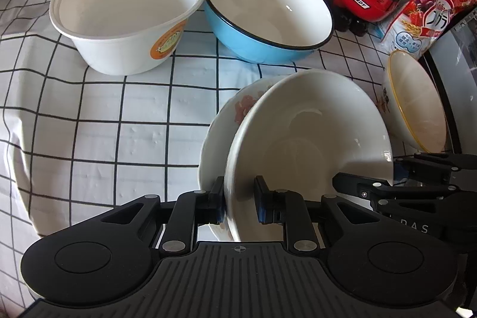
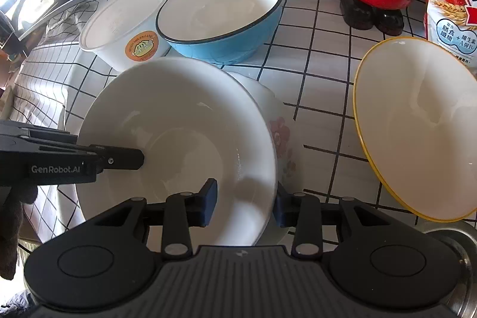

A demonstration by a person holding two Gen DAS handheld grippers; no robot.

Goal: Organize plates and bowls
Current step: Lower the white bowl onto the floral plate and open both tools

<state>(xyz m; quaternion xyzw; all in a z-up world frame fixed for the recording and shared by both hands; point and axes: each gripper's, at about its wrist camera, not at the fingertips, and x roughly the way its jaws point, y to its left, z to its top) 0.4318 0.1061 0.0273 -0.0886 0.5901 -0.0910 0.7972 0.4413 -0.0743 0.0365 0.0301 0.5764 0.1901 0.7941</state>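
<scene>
White porcelain, a plain bowl (image 1: pixel 310 145), is seen in the left wrist view nested tilted in a flowered bowl (image 1: pixel 235 121) on the checked desk cloth (image 1: pixel 104 115); its rim is pinched by the left gripper (image 1: pixel 240 206). Behind are set a white plastic tub (image 1: pixel 128 11) and a blue enamel bowl (image 1: pixel 268 14).

In the right wrist view, the opposite rim is straddled by the right gripper (image 2: pixel 243 203), one pad inside and one outside; contact cannot be told. A yellow-rimmed bowl (image 2: pixel 417 127) is seen tilted just beside.
</scene>
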